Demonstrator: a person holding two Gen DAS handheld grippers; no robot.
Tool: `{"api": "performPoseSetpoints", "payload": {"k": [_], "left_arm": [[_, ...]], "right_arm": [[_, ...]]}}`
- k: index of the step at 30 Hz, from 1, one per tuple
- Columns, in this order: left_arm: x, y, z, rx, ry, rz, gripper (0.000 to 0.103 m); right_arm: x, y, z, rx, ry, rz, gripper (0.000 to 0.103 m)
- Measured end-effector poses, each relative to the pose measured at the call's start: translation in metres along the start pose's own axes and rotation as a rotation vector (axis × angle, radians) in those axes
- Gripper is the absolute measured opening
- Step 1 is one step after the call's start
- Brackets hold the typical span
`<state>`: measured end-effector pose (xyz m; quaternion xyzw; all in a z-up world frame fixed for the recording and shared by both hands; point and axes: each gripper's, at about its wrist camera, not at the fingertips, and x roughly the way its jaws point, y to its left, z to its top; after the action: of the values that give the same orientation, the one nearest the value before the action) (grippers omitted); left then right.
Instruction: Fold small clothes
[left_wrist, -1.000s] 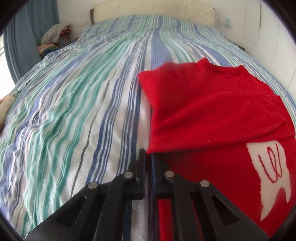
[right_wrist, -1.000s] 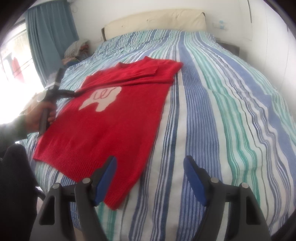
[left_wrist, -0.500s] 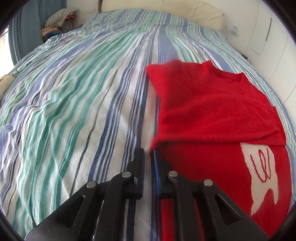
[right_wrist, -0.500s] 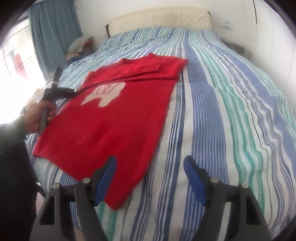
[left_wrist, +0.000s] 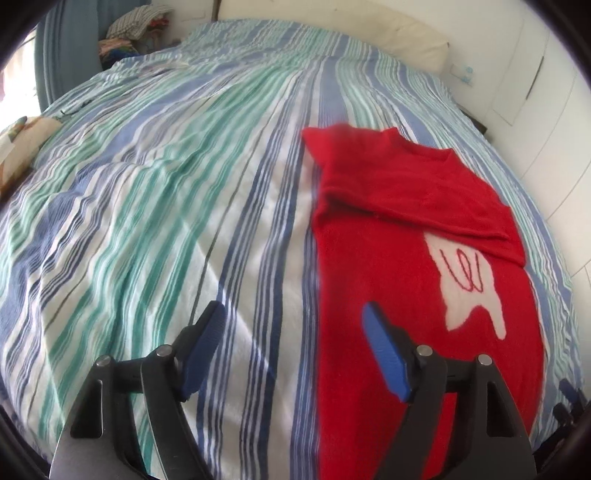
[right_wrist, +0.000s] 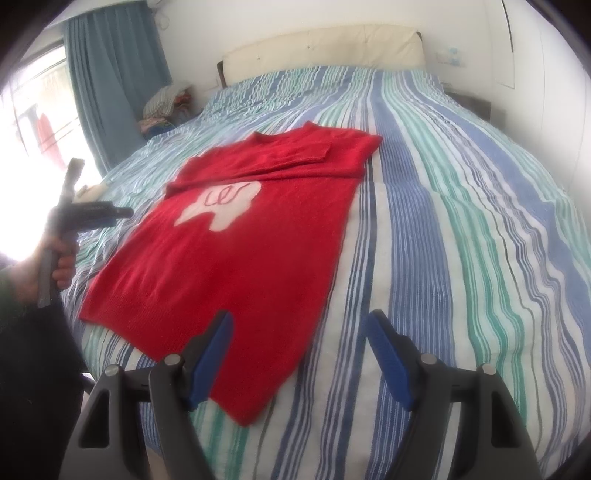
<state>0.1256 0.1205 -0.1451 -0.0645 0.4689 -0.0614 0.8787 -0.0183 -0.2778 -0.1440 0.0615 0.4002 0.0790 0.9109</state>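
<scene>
A red sweater (left_wrist: 424, 258) with a white tooth-shaped patch (left_wrist: 469, 280) lies flat on the striped bed. Both sleeves are folded across its chest near the collar. My left gripper (left_wrist: 293, 341) is open and empty, held above the sweater's left edge. In the right wrist view the sweater (right_wrist: 240, 251) spreads from the bed's front edge toward the middle. My right gripper (right_wrist: 301, 347) is open and empty, over the sweater's hem corner at the bed's front. The left gripper also shows in the right wrist view (right_wrist: 122, 212), held in a hand beside the sweater.
The bed has a blue, green and white striped cover (right_wrist: 461, 221) and a cream headboard (right_wrist: 325, 48). A pile of clothes (right_wrist: 166, 103) sits by the blue curtain (right_wrist: 110, 81) at the far left. A cushion (left_wrist: 22, 140) lies at the bed's left edge.
My left gripper has let go of the folded sleeve, opened, and pulled back and up from the sweater. My right gripper has stayed open and moved little.
</scene>
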Motion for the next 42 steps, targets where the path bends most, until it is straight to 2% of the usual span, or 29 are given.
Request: {"api": "performPoseSetpoints", "payload": {"k": [10, 15, 19, 21, 24, 27, 30, 32, 33, 34, 35, 37, 39, 41, 42], "left_arm": [[0.009, 0.021, -0.03, -0.002, 0.005, 0.013, 0.079], [0.002, 0.023, -0.024, -0.013, -0.005, -0.016, 0.079], [0.001, 0.014, 0.011, 0.012, -0.025, -0.083, 0.079], [0.002, 0.007, 0.041, 0.02, -0.043, -0.117, 0.079], [0.019, 0.0, 0.089, -0.005, -0.024, -0.201, 0.079], [0.054, -0.008, 0.131, -0.015, 0.027, -0.21, 0.079], [0.1, -0.016, 0.155, -0.024, 0.127, -0.202, 0.079], [0.126, -0.021, 0.161, -0.028, 0.179, -0.202, 0.074], [0.133, -0.023, 0.162, -0.02, 0.179, -0.185, 0.048], [0.137, -0.025, 0.164, 0.005, 0.167, -0.152, 0.006], [0.139, -0.023, 0.165, 0.025, 0.155, -0.102, 0.006], [0.142, -0.011, 0.166, 0.019, 0.134, -0.054, 0.004], [0.143, -0.004, 0.164, 0.019, 0.131, -0.059, 0.005], [0.138, -0.008, 0.159, 0.055, 0.133, -0.078, 0.011], [0.134, -0.009, 0.156, 0.067, 0.134, -0.07, 0.025]], "right_arm": [[-0.001, 0.008, -0.005, -0.045, 0.002, -0.027, 0.074], [0.001, 0.01, -0.006, -0.056, 0.011, -0.03, 0.074], [0.002, 0.011, -0.007, -0.062, 0.017, -0.027, 0.074], [0.003, 0.012, -0.007, -0.067, 0.02, -0.023, 0.074], [0.005, 0.014, -0.008, -0.074, 0.027, -0.02, 0.074], [0.007, 0.014, -0.008, -0.072, 0.032, -0.02, 0.074], [0.009, 0.011, -0.007, -0.058, 0.041, -0.021, 0.074], [0.011, 0.008, -0.007, -0.046, 0.051, -0.022, 0.074], [0.012, 0.007, -0.007, -0.042, 0.057, -0.024, 0.074], [0.014, 0.005, -0.008, -0.039, 0.064, -0.027, 0.074], [0.015, 0.004, -0.008, -0.035, 0.071, -0.028, 0.074], [0.017, 0.0, -0.007, -0.024, 0.079, -0.029, 0.074], [0.018, -0.004, -0.006, -0.013, 0.079, -0.031, 0.074], [0.021, -0.006, -0.005, -0.006, 0.085, -0.027, 0.074], [0.022, -0.007, -0.004, -0.005, 0.09, -0.025, 0.074]]}}
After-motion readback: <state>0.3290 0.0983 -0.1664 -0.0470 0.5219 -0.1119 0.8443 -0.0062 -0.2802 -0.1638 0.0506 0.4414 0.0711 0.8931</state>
